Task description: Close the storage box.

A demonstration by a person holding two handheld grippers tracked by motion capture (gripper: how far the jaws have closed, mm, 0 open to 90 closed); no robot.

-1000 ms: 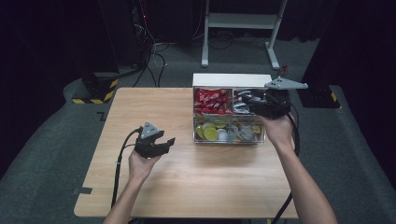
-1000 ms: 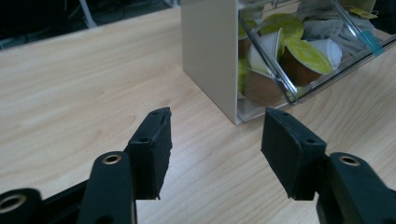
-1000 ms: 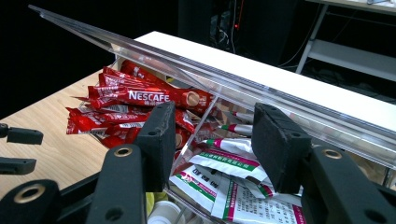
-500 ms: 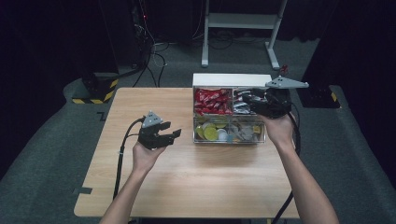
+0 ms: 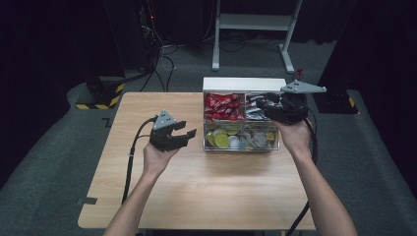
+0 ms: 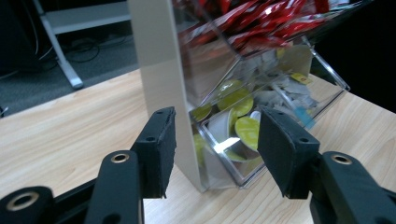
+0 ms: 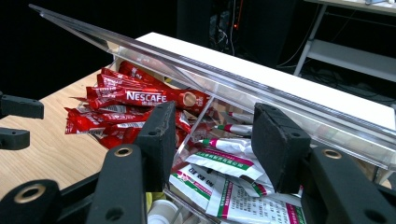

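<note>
A clear compartment box (image 5: pixel 243 84) with a white back stands at the table's far right. It holds red Nescafe sachets (image 5: pixel 223 105), white sachets (image 5: pixel 253 112) and yellow-green capsules (image 5: pixel 221 139). My right gripper (image 5: pixel 259 103) hovers open over the back compartments; in the right gripper view its jaws (image 7: pixel 210 121) straddle the divider between red sachets (image 7: pixel 135 100) and white sachets (image 7: pixel 229 161). My left gripper (image 5: pixel 189 134) is open, held just left of the box. In the left gripper view its jaws (image 6: pixel 215 126) frame the box's white side (image 6: pixel 163 60) and the capsules (image 6: pixel 238 128).
The wooden table (image 5: pixel 196 187) has bare room in front of and left of the box. The box's clear lid (image 7: pixel 196 60) slopes above the right jaws. A white-legged stand (image 5: pixel 255 22) and cables lie on the floor beyond the table.
My left gripper has moved forward and to the right, closer to the box's left side. The right gripper has stayed over the box.
</note>
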